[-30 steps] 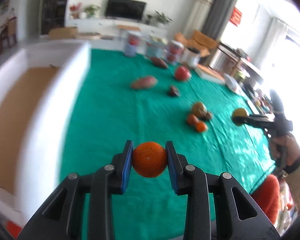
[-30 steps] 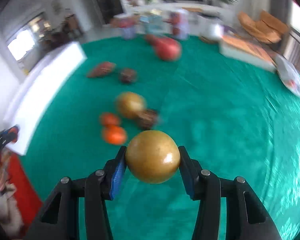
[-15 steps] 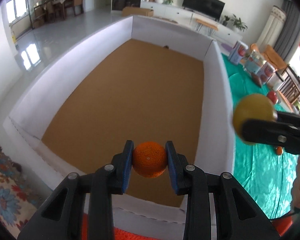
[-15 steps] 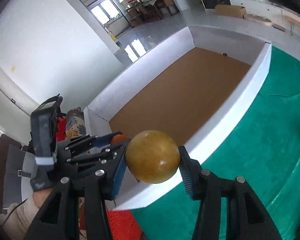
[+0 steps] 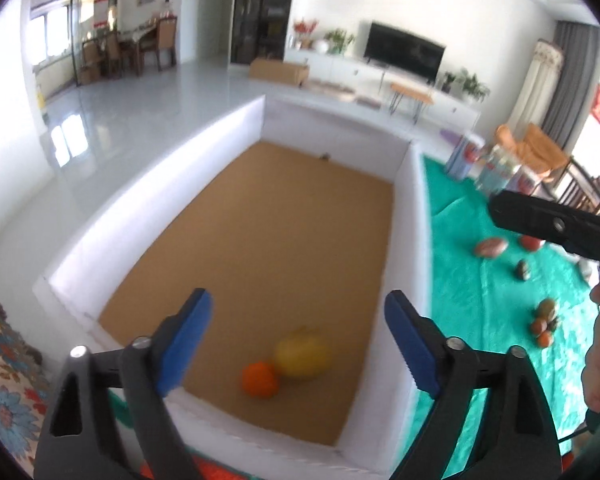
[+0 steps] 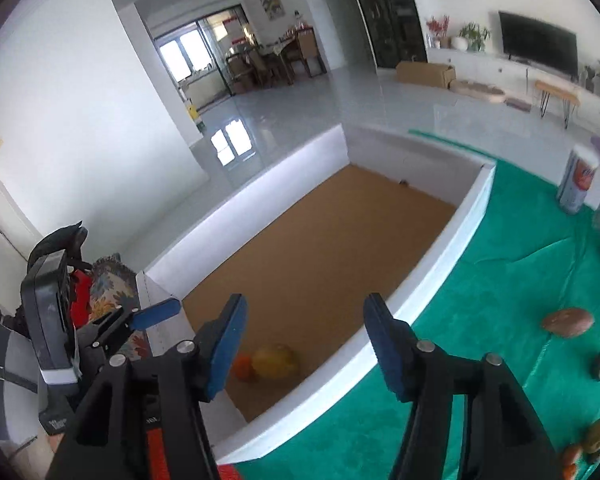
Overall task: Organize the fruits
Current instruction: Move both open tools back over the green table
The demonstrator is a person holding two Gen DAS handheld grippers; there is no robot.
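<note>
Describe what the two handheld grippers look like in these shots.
Both are alike: the left gripper and right gripper have black plastic arms with triangular cut-outs, silver screw heads, and flat blue ridged pads at the tips. Seen from the right wrist, the left gripper's grey and black body bears a pale band. A thin black cable trails below the right hand.

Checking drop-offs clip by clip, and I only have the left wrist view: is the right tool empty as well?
Observer: Yes. The right wrist view shows the right tool with its jaws apart, having just been opening, and nothing between them.
Operator: Is it over the box?
Observer: Yes. It hangs above the near end of the box. The yellow fruit and the orange lie side by side on the box floor below it.
</note>
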